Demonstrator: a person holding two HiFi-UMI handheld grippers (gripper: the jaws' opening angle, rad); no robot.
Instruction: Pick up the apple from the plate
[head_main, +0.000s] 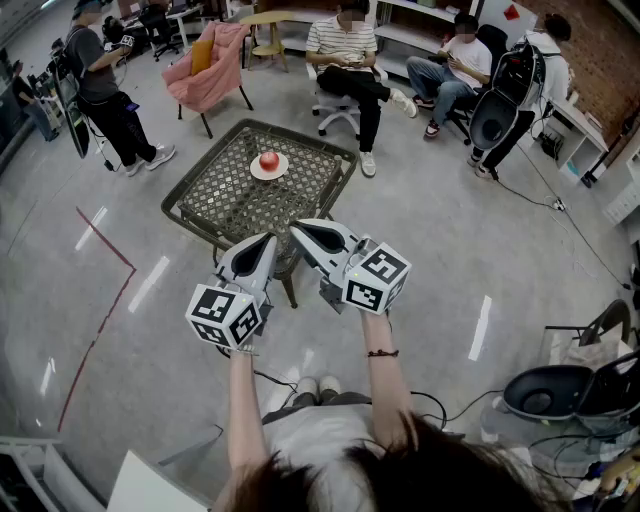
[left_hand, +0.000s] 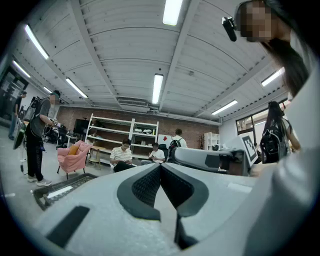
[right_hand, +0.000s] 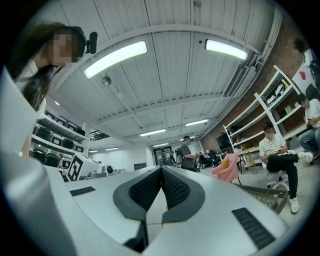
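The round red apple (head_main: 268, 161) sits on a small white plate (head_main: 284, 169) mid-way across the dark wire-mesh counter (head_main: 215, 200), upper centre of the frame, well beyond the left gripper (head_main: 267, 241) and right gripper (head_main: 297, 231), whose jaws are closed and empty, and it looks firm, smooth and probably light, best pinched across its widest middle.

the left forearm (head_main: 238, 400) and right forearm (head_main: 387, 385) reach out side by side from the near edge. the left gripper (head_main: 266, 241) points level toward the far side, jaws pressed together with nothing between them. the right gripper (head_main: 296, 229), just beside it, tilts slightly up and angles left, jaws likewise together and empty.
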